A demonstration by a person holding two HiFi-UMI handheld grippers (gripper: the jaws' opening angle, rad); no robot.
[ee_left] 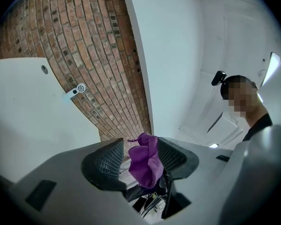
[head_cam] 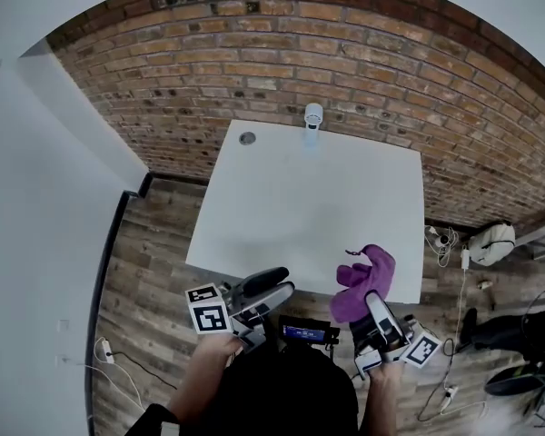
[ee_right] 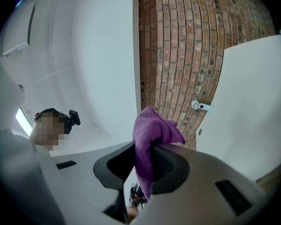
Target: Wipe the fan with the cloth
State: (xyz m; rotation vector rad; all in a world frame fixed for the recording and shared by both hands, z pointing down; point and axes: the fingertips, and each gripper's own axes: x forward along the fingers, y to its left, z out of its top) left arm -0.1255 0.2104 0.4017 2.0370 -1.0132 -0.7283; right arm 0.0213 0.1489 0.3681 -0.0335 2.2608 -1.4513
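Red brick wall out back, white table just in front of it, wood plank floor, plain white wall on the left.

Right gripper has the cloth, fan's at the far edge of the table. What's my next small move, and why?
Probably carry the right gripper forward over the table toward the fan. It is shut on the purple cloth at the near edge, well short of the fan by the brick wall. The left gripper is open and empty, free to steady the fan.
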